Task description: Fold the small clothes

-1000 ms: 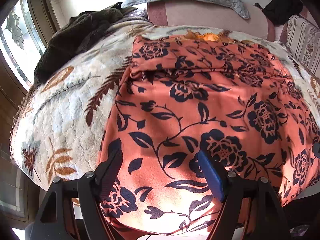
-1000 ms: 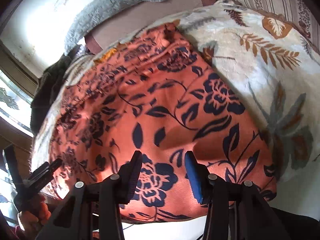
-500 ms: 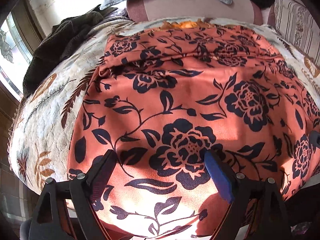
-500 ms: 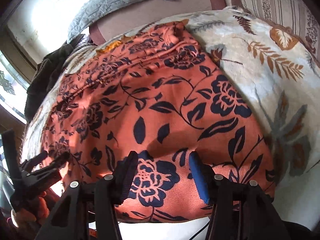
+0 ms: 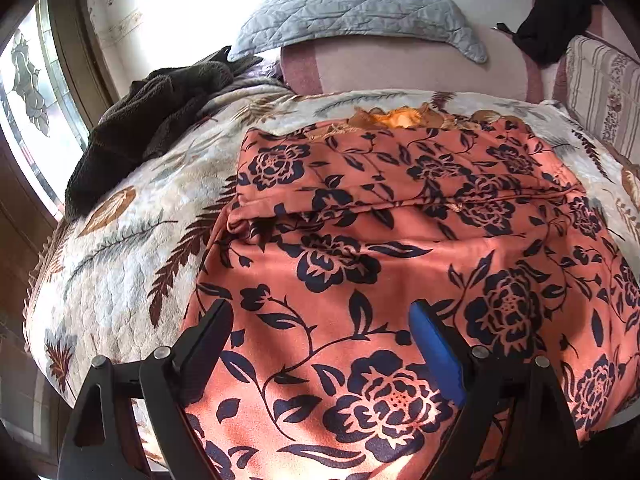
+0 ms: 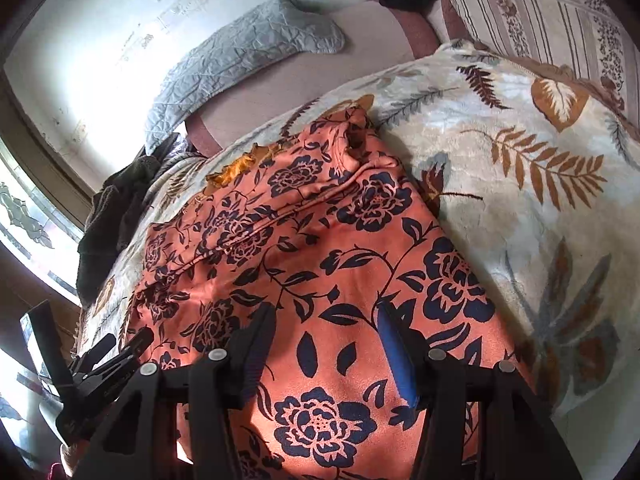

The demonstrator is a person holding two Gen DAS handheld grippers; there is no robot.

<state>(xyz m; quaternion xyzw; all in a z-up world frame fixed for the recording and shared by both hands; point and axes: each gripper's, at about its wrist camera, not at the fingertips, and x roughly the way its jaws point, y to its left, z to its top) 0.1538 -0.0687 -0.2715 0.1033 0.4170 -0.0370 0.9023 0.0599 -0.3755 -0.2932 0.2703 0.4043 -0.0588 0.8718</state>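
An orange garment (image 5: 400,264) printed with dark blue roses and leaves lies spread flat on a bed, directly ahead of and beneath both pairs of tongs. Its far part is already turned over on itself in a band, with a fold line running across ahead of the tongs. Under it is a pale blanket (image 5: 120,264) patterned with brown leaves.

The left tongs (image 5: 322,346) hover above the near part of the garment, jaws spread wide and just opened further, with nothing pinched between them. The right tongs (image 6: 326,340) hover over the same cloth, jaws about half apart, also just opened further and empty. From the right-hand camera, the left tongs (image 6: 116,346) appear off to the left, near the garment's left edge.

The step in hand seems to be starting the next fold. To do it well, each pair of tongs should probably come down on a near corner or edge, pinch one clean layer only, lift together evenly, and lay the cloth forward so the edges line up with the folded band.

Beyond the garment lie a dark brown towel (image 5: 148,120) far left, a grey quilted pillow (image 5: 352,16) ahead, and a striped cushion (image 6: 560,12) to the right.

No brand, label or readable writing shows anywhere.
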